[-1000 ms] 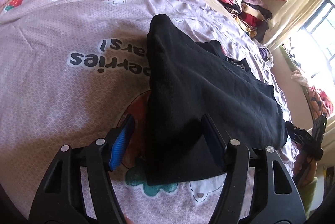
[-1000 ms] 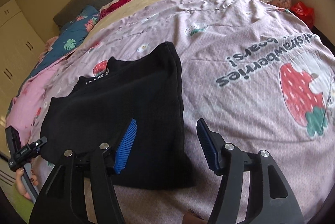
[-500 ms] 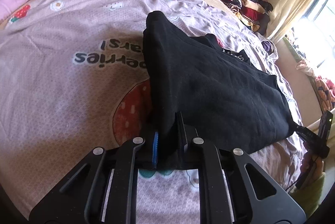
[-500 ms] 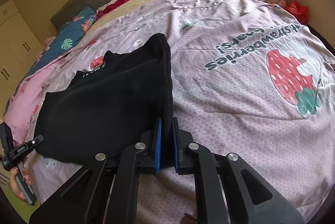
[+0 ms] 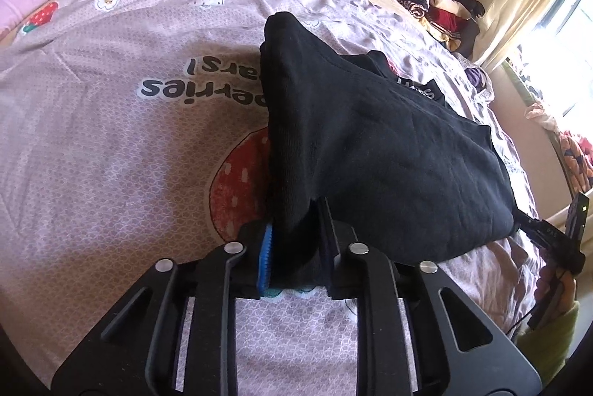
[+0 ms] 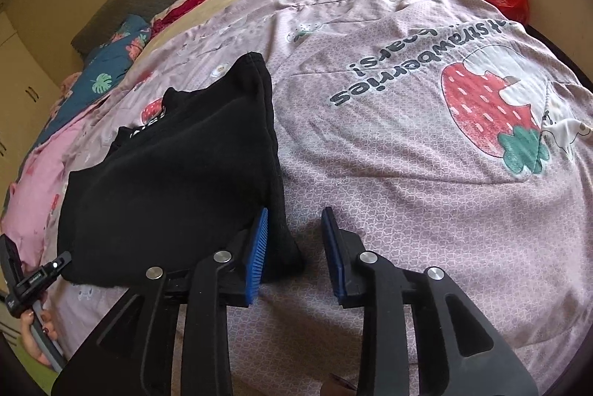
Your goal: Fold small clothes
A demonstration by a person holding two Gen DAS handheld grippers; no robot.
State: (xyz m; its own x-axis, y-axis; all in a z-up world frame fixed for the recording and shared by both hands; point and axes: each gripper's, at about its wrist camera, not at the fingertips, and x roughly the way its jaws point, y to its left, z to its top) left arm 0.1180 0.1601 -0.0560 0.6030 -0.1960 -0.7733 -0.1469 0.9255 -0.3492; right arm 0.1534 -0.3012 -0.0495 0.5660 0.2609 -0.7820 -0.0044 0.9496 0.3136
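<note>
The black garment (image 5: 370, 144) lay folded on the bed, its thick doubled edge running from 6 toward 12 o'clock, a collar with white lettering (image 5: 418, 88) at 1 o'clock.

Both grippers' fingers (image 6: 259, 240) reopening after clamping.

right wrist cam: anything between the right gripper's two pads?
Mostly bare pink quilt. The black garment has its corner just inside the left pad; the right gripper jaws are opening and the other pad stands clear of it. Shows in the right wrist view.
</note>
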